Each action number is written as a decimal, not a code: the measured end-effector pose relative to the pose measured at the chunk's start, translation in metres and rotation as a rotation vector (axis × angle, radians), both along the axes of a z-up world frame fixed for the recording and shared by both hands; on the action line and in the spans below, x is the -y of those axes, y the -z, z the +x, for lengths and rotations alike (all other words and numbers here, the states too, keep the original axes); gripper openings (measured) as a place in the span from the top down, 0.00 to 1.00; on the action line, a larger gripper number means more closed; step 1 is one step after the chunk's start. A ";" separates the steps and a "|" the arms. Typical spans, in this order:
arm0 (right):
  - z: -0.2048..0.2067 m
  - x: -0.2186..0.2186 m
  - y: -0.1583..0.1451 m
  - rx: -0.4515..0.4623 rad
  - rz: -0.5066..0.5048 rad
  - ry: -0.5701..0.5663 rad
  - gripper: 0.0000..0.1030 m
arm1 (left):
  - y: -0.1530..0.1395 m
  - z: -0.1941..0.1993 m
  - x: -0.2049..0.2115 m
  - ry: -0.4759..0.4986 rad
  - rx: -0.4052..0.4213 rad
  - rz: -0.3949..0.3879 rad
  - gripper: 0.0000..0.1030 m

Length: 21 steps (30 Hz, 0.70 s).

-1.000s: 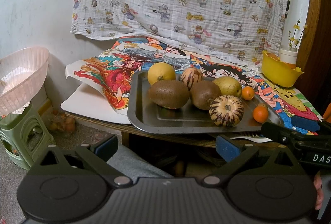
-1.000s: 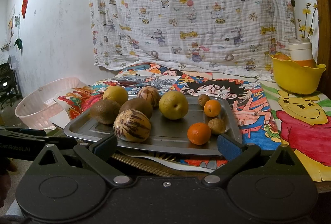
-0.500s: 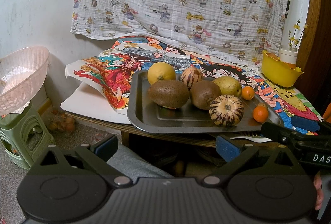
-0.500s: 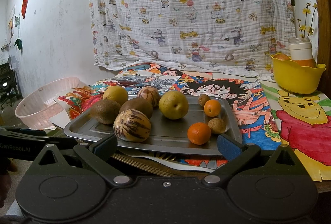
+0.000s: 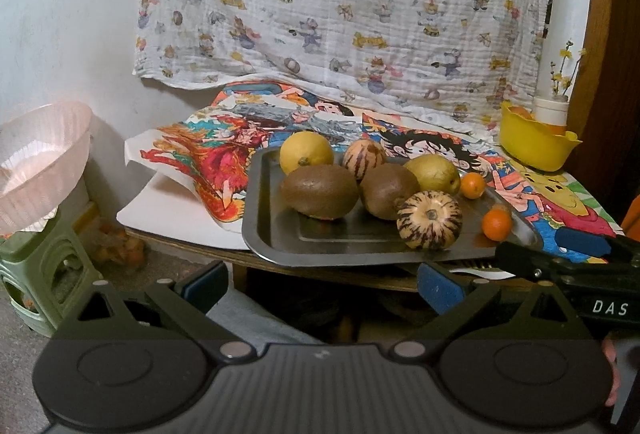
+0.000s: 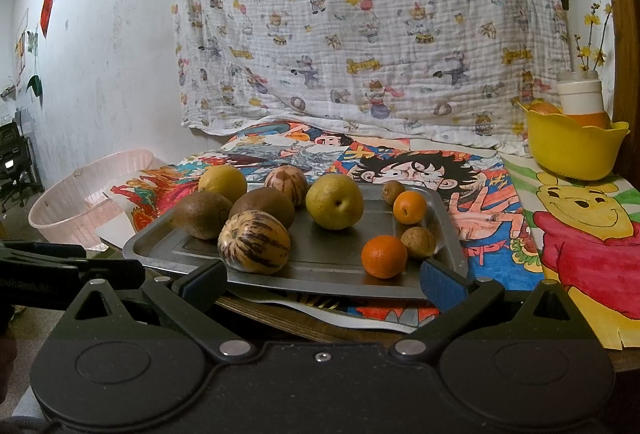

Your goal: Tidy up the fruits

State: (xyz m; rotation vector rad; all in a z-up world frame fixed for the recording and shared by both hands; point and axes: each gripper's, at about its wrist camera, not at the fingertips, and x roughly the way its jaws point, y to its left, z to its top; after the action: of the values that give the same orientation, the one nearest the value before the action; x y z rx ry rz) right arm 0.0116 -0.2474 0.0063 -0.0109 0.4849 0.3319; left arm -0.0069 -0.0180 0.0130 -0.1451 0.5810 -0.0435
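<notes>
A metal tray (image 5: 276, 246) (image 6: 332, 262) on the low table holds several fruits: two brown kiwis (image 5: 319, 191) (image 6: 202, 214), two striped melons (image 5: 429, 220) (image 6: 253, 240), a yellow pear (image 6: 334, 201), a yellow citrus (image 5: 306, 152), two small oranges (image 6: 384, 256) (image 5: 496, 224) and two small brown fruits (image 6: 418, 242). My left gripper (image 5: 322, 280) hangs open below the tray's front edge, holding nothing. My right gripper (image 6: 324, 280) is open at the tray's front edge, also with nothing in it.
A yellow bowl (image 5: 536, 147) (image 6: 572, 149) with fruit stands at the back right beside a white jar (image 6: 581, 95). A pink basket (image 5: 38, 161) (image 6: 86, 193) rests on a green stool (image 5: 36, 274) left of the table. Cartoon drawings cover the tabletop.
</notes>
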 end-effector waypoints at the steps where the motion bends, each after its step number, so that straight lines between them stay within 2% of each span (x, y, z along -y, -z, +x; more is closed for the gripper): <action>1: 0.000 0.000 0.000 0.000 0.000 0.000 0.01 | 0.000 0.000 0.000 0.001 -0.001 -0.004 0.01; 21: 0.000 -0.001 -0.001 -0.001 0.000 0.001 0.01 | -0.004 0.002 -0.006 -0.013 -0.011 -0.020 0.01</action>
State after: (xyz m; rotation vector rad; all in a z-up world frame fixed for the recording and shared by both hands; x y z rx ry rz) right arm 0.0116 -0.2466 0.0068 -0.0111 0.4856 0.3312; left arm -0.0044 -0.0124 0.0167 -0.1691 0.5906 -0.0359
